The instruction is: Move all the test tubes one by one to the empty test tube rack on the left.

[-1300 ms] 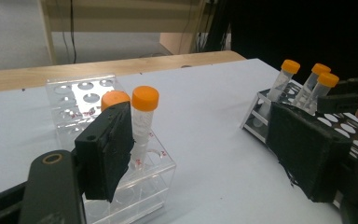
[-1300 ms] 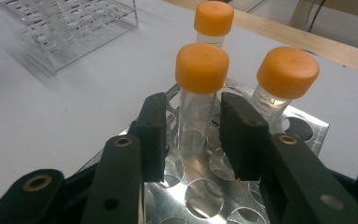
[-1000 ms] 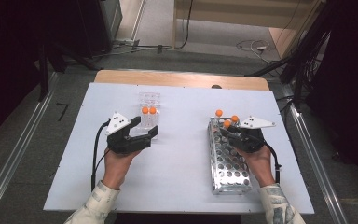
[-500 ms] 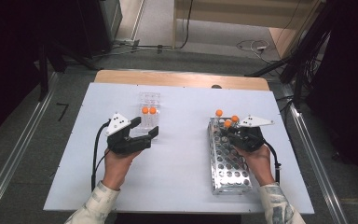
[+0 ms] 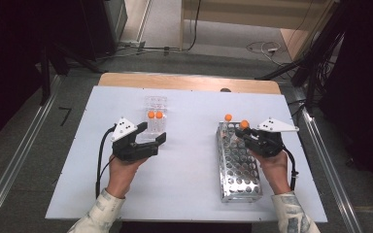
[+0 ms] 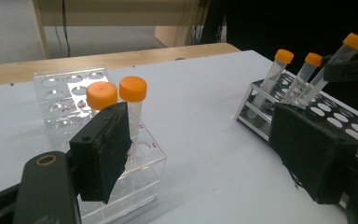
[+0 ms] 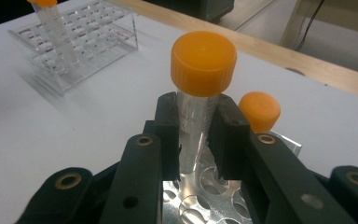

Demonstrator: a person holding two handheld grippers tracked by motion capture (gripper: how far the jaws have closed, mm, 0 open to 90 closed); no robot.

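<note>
My right gripper (image 7: pixel 193 135) pinches an orange-capped tube (image 7: pixel 200 88) over the metal rack (image 5: pixel 238 165), probably clear; I should lift straight. My left gripper (image 6: pixel 205 154) stays spread.

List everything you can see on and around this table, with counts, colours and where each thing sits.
White table: one, centre.
Clear plastic tube rack: one, left of centre.
Perforated metal tube rack: one, right of centre.
Orange-capped clear tubes: five; two in the clear rack, two in the metal rack's far end, one gripped.
Left gripper: black, open beside the clear rack.
Right gripper: black, jaws shut on a tube over the metal rack.
Hands: two, near edge.
</note>
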